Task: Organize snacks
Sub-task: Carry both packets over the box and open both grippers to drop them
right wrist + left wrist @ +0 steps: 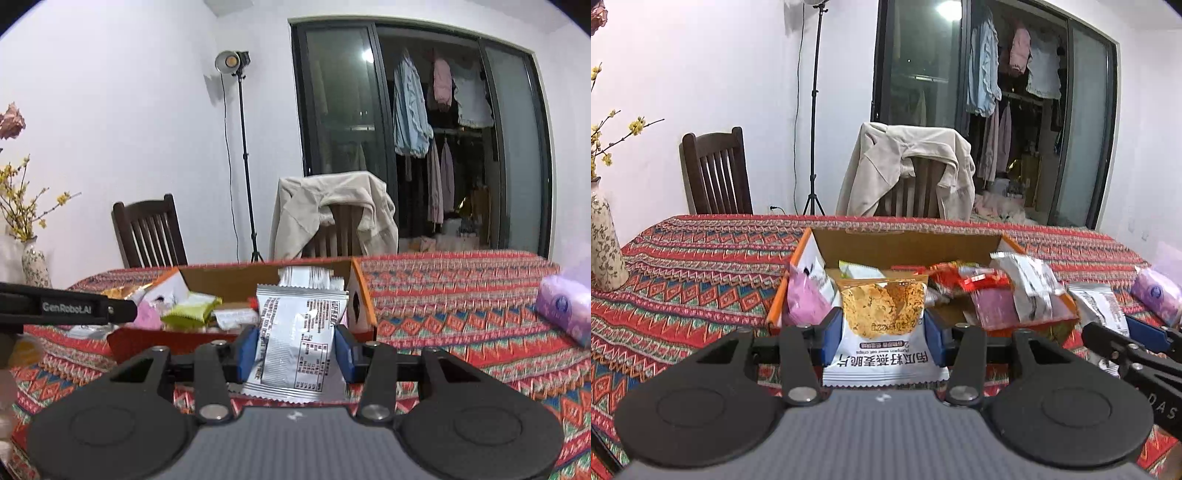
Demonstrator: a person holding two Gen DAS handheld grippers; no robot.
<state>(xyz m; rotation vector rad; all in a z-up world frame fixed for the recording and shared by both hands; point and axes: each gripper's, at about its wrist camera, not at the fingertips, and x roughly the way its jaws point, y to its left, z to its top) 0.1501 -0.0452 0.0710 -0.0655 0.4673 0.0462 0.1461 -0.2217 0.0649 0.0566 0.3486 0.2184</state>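
Between my left gripper (882, 332) pads sits a light, crackly, fragile crisp packet (882, 325), pinched mid-body before the box (905, 243); my right gripper (295, 350) pinches a slippery silver packet (295, 339) likewise.

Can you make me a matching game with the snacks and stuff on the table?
Things:
1. oat crisp packet
2. silver packet
3. cardboard box
4. purple tissue pack

Places:
A. on the tablecloth, open, snacks inside
B. in the left gripper
C. lying at the table's right side
D. in the right gripper

Pairs: 1-B, 2-D, 3-A, 4-C
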